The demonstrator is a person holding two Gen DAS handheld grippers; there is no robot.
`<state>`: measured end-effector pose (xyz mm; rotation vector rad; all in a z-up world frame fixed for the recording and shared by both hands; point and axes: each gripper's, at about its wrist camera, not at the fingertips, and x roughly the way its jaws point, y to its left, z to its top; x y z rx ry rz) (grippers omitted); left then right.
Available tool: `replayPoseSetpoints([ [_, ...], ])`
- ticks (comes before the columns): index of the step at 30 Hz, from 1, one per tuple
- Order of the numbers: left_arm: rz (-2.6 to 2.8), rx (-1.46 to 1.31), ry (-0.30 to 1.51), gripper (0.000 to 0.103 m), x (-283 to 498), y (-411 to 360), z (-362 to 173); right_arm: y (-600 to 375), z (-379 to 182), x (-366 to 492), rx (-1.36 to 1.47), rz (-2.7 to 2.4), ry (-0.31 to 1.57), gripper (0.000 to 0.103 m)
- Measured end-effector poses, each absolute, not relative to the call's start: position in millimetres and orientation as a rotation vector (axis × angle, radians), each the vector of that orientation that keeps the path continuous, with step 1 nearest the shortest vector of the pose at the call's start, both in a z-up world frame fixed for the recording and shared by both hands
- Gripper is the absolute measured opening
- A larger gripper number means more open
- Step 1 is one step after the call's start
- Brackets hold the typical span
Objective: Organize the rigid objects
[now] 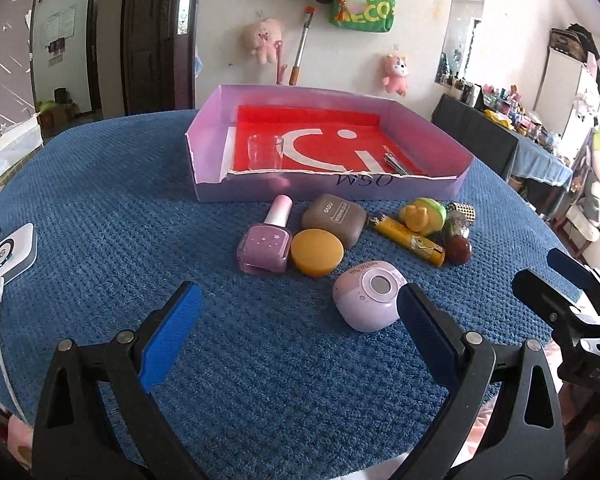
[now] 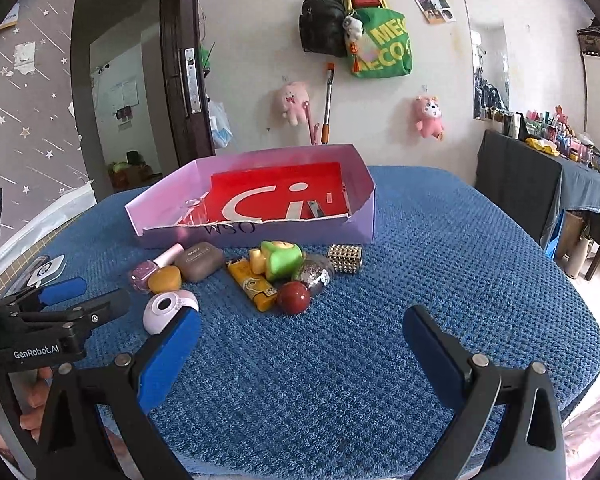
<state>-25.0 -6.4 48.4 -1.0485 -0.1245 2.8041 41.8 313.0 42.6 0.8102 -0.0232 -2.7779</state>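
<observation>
The glittery ball [image 2: 314, 276] sits half hidden behind the red ball [image 2: 293, 297].

"GenRobot.AI" on left tool [image 2: 80, 294]

Glass [image 1: 265, 153] and clippers [image 1: 396, 163] inside tray [image 1: 208, 152]; nail polish [image 1: 266, 240], lighter [image 1: 410, 239] before it.

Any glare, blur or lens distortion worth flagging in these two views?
Left wrist: sharp; fisheye bows the blue tablecloth; the clear glass in the purple box is faint. Right wrist: sharp centrally; the doorframe curves; the window area at right washes out.
</observation>
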Motion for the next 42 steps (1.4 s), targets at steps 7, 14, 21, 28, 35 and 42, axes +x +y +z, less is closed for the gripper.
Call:
replayPoseSetpoints([
  [7,2.78,-1.091,-0.104,0.1,-31,-1,45,314,41,37,0.826,-2.778,-0.024,0.103],
  [14,2.725,-1.13,-0.108,0.099,-39,4,42,317,38,23,0.887,-2.747,-0.066,0.103],
  [21,2.655,-1.168,-0.08,0.099,-49,15,39,318,31,3,0.972,-2.715,-0.091,0.103],
  [28,2.62,-1.185,-0.045,0.099,-57,31,38,318,25,-19,1.048,-2.705,-0.09,0.097],
  [35,2.62,-1.246,-0.045,0.099,-70,38,29,324,23,-43,1.107,-2.69,-0.156,0.097],
  [42,2.648,-1.271,-0.021,0.099,-67,32,22,319,18,-64,1.173,-2.681,-0.166,0.091],
])
